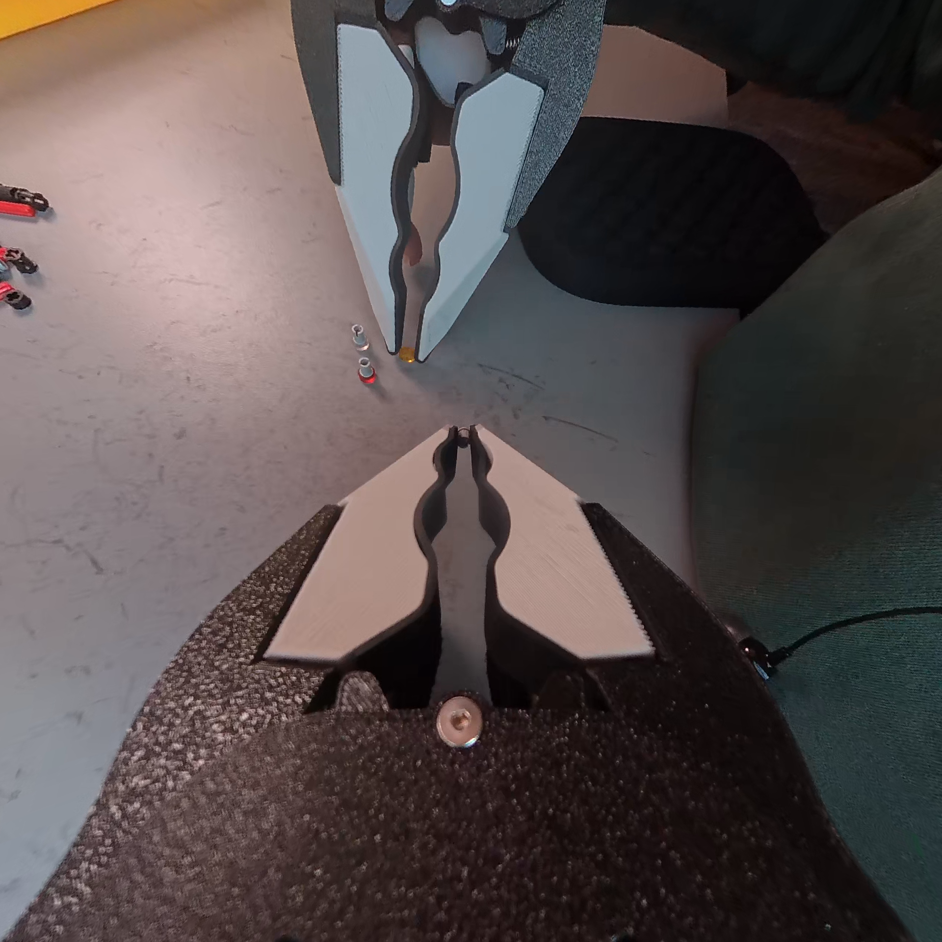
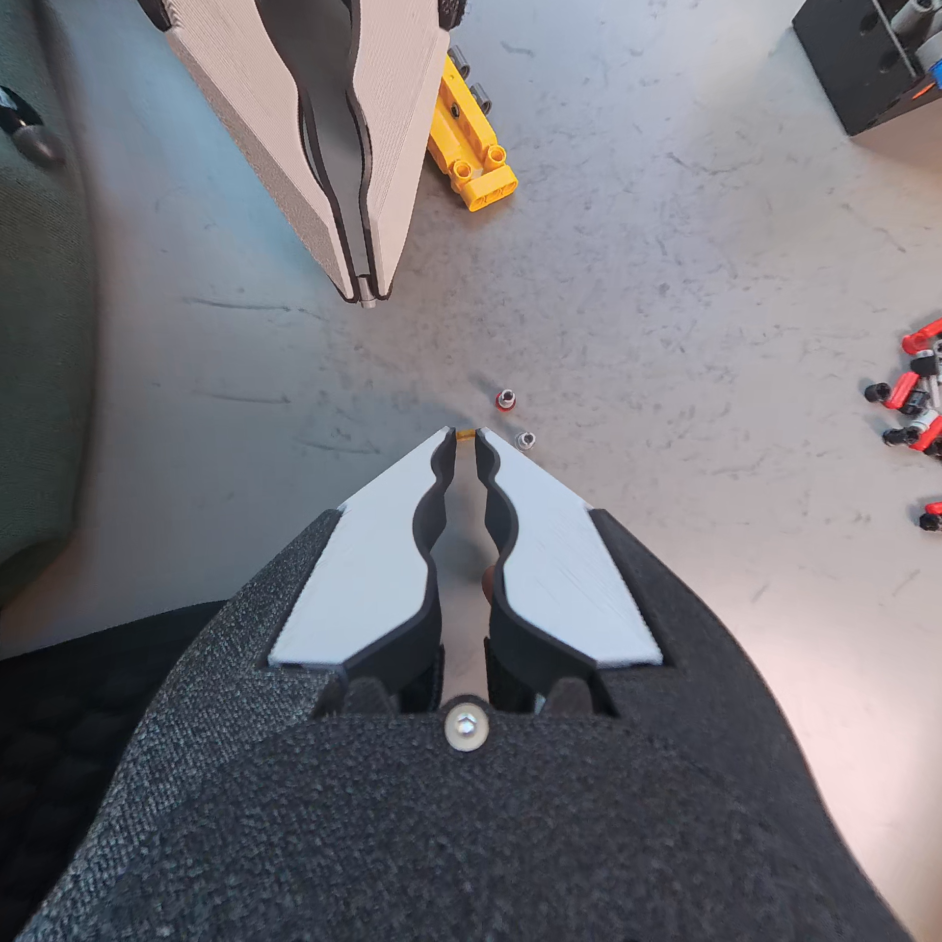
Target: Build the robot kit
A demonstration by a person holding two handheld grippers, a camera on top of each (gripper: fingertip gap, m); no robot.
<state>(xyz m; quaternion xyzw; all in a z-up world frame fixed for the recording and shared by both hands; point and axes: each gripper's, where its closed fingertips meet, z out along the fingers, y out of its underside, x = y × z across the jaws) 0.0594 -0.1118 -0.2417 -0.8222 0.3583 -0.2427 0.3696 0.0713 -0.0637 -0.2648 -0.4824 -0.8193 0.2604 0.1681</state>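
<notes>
Left gripper [image 1: 463,430] pinches grey pin [image 2: 366,298] — unmarked.

A scuffed, mottled grey surface [image 2: 662,306] is shown bearing a yellow brick assembly [image 2: 471,153], a red-based pin [image 2: 505,400], a clear-based pin [image 2: 525,440] and red-and-black parts [image 2: 917,402], beside light-grey, black-lined tool fingers [image 2: 367,576].

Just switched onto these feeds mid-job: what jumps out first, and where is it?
The two grippers face each other tip to tip over the scuffed grey table. The left gripper pinches a small grey pin, and the right gripper closes around a small orange piece at the table surface. Beside the right gripper's tips stand a red-based stud and a clear-based stud, and a yellow brick block lies behind the left gripper.
</notes>
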